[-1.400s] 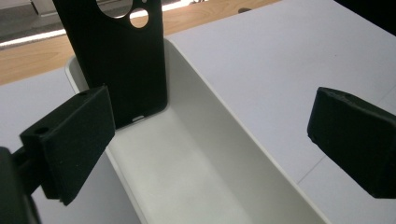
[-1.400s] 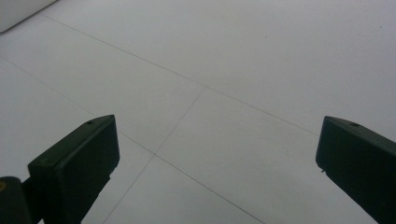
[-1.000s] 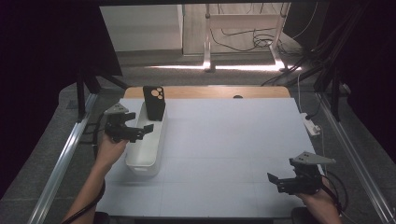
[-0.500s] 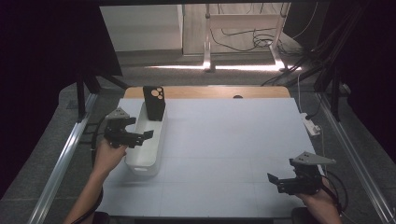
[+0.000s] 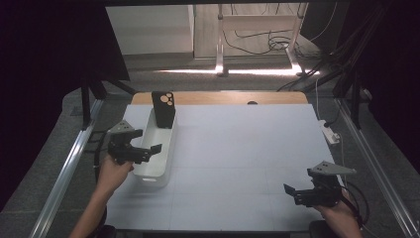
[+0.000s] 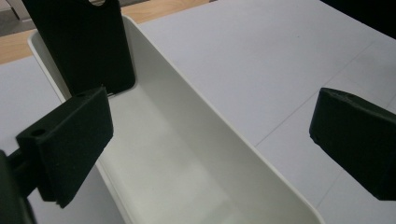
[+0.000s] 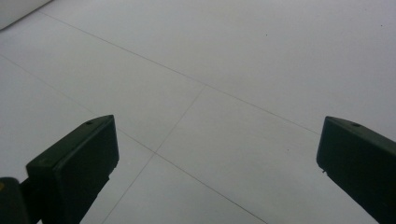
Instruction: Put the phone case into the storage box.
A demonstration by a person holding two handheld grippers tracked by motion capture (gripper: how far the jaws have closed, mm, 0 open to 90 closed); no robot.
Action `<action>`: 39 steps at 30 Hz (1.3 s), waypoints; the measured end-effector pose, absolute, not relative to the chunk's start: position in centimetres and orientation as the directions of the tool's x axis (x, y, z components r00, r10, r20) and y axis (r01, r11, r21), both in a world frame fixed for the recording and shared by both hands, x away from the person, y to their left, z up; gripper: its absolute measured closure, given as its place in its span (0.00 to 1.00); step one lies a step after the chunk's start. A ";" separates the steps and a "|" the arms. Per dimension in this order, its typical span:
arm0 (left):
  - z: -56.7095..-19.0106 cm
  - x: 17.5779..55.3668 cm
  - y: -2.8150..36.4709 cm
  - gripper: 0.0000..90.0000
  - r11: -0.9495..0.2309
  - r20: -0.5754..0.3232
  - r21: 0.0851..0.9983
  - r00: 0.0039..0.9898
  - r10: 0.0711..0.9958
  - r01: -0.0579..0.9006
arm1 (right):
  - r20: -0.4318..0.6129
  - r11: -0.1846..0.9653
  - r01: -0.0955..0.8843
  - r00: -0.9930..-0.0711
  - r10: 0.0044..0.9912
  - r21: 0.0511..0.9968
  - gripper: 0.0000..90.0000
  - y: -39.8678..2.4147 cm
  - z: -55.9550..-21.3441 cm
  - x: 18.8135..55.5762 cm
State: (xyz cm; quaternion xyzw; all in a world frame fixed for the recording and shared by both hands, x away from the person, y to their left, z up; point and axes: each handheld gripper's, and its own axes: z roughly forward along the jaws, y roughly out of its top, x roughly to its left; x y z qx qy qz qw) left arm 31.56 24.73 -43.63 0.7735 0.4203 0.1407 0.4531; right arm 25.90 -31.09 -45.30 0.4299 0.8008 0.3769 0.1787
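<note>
- A white bin [image 5: 157, 148] sits at left centre of the high view, near the left edge of the white table [image 5: 237, 148]; its long axis runs from the lower frame up toward the far edge.
- A black phone case [image 5: 163, 109] stands upright in the bin's far end, leaning on the end wall, camera cutout at the top, long axis close to vertical.
- The left gripper [image 5: 143, 150] hovers over the bin's near left rim, jaws wide apart and holding nothing.
- In the left gripper view the case [image 6: 81, 44] lies ahead at upper left, beyond the left jaw, with the bin's trough [image 6: 187, 154] running between the jaws toward it.
- The right gripper [image 5: 296, 191] sits at lower right of the high view, well apart from the bin; its jaws are wide, with bare table [image 7: 210, 84] in front.
- The left hand is by far the nearer, so any reach for the case would likely go forward along the bin.
</note>
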 end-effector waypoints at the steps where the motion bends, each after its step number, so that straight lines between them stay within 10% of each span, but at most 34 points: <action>1: -43.6 31.4 24.8 0.00 -0.237 -0.159 0.821 0.607 0.779 0.519 | 0.037 0.347 0.553 -0.566 0.823 0.758 0.00 -31.1 -45.3 25.9; 39: -44.2 25.0 25.9 0.00 -0.239 -0.145 0.820 0.591 0.793 0.521 | 0.069 0.324 0.564 -0.565 0.822 0.760 0.00 -31.4 -45.3 26.0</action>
